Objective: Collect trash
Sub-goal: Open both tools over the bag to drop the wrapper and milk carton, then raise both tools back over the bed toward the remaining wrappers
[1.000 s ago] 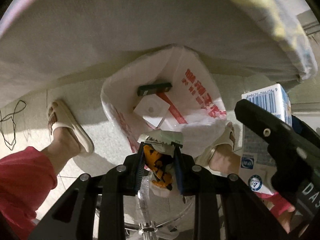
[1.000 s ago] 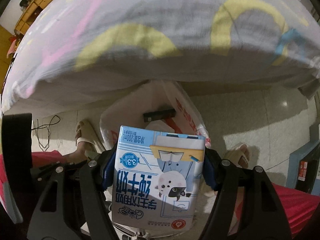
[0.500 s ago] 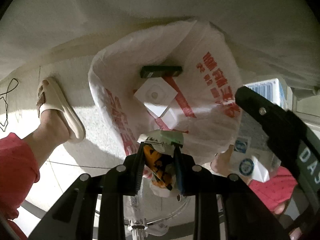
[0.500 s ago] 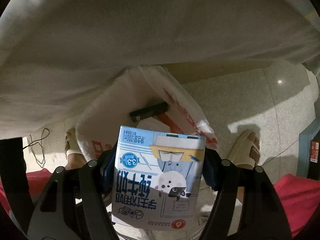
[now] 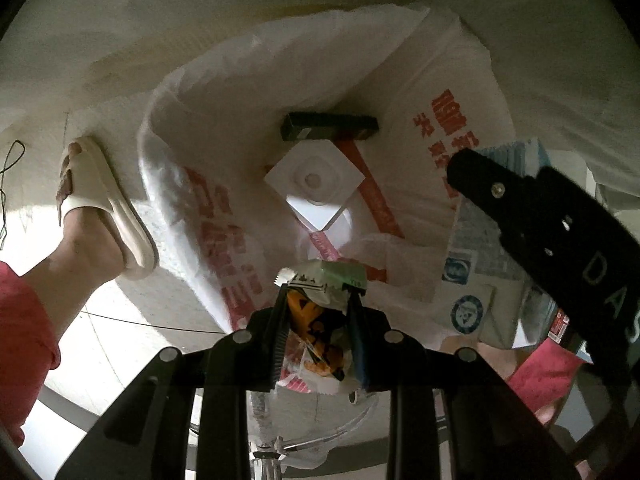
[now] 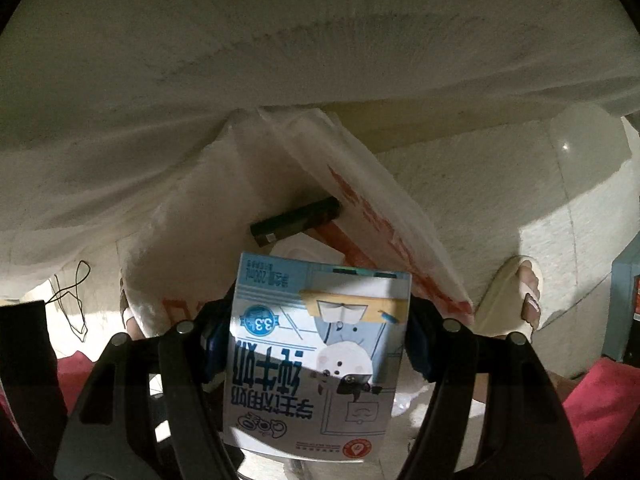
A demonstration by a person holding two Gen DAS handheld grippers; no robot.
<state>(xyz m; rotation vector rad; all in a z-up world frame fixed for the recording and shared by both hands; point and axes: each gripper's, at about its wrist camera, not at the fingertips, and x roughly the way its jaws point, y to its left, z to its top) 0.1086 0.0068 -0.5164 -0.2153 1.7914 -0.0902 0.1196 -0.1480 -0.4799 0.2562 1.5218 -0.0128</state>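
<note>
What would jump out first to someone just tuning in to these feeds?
The blue milk carton, clamped in the right gripper, fills the right wrist view. Below both grippers gapes a white plastic bag with red print, a black box and white square lid inside. The left gripper pinches a crumpled snack wrapper.

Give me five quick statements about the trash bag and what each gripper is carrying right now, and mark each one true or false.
1. The left gripper is shut on a crumpled snack wrapper. True.
2. The right gripper grips a glass bottle. False: it grips a blue and white milk carton.
3. The white plastic bag with red print stands open on the floor. True.
4. The bag holds nothing yet. False: a dark slim box and a white square box lie inside.
5. The person is barefoot. False: a foot in a cream slipper stands beside the bag.
</note>
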